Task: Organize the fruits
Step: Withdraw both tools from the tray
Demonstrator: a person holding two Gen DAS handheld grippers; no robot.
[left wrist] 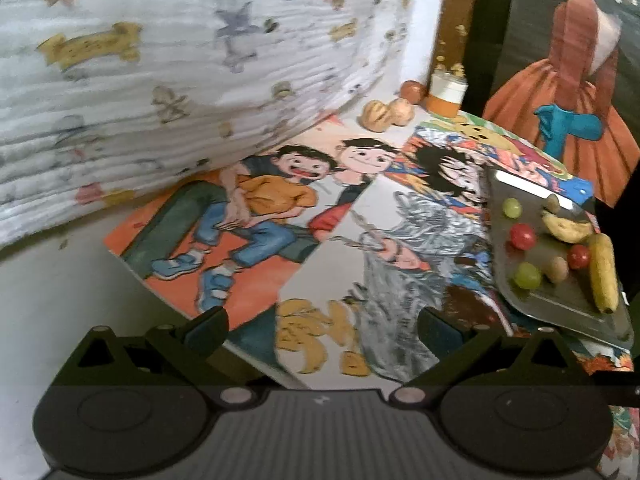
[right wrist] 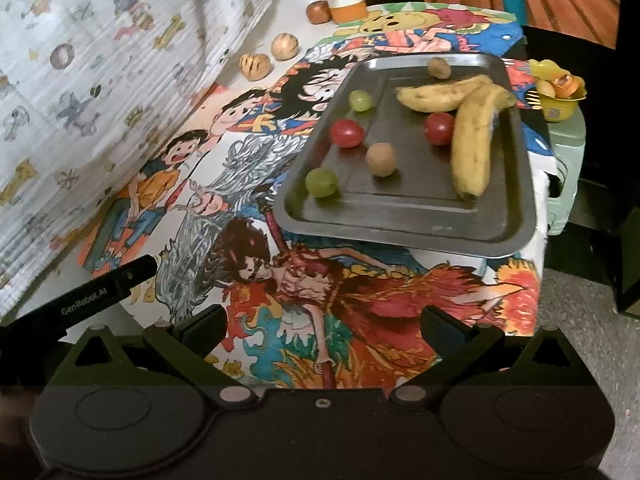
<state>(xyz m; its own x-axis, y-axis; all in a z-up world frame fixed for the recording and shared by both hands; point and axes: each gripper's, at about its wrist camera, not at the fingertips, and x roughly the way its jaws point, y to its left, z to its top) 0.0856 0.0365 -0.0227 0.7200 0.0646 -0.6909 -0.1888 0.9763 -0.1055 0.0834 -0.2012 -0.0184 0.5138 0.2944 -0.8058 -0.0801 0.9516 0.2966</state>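
A dark metal tray (right wrist: 400, 216) lies on a table covered with cartoon drawings; it also shows at the right of the left wrist view (left wrist: 560, 304). On it lie two joined bananas (right wrist: 472, 136), two red fruits (right wrist: 346, 133), two green grapes (right wrist: 321, 183) and two small brown fruits (right wrist: 381, 159). In the left wrist view the bananas (left wrist: 602, 272), a red fruit (left wrist: 522, 236) and a green grape (left wrist: 527, 275) show. My right gripper (right wrist: 324, 328) is open and empty, in front of the tray. My left gripper (left wrist: 322, 326) is open and empty, left of the tray.
Patterned white fabric (right wrist: 100, 100) rises along the left. Two tan round fruits (right wrist: 256, 65) and a brown one (right wrist: 319, 11) lie at the back by an orange-and-white jar (right wrist: 349, 2). A yellow cup (right wrist: 558, 98) stands on a green stool (right wrist: 568, 184) at the right. The left gripper's body (right wrist: 104, 286) shows at lower left.
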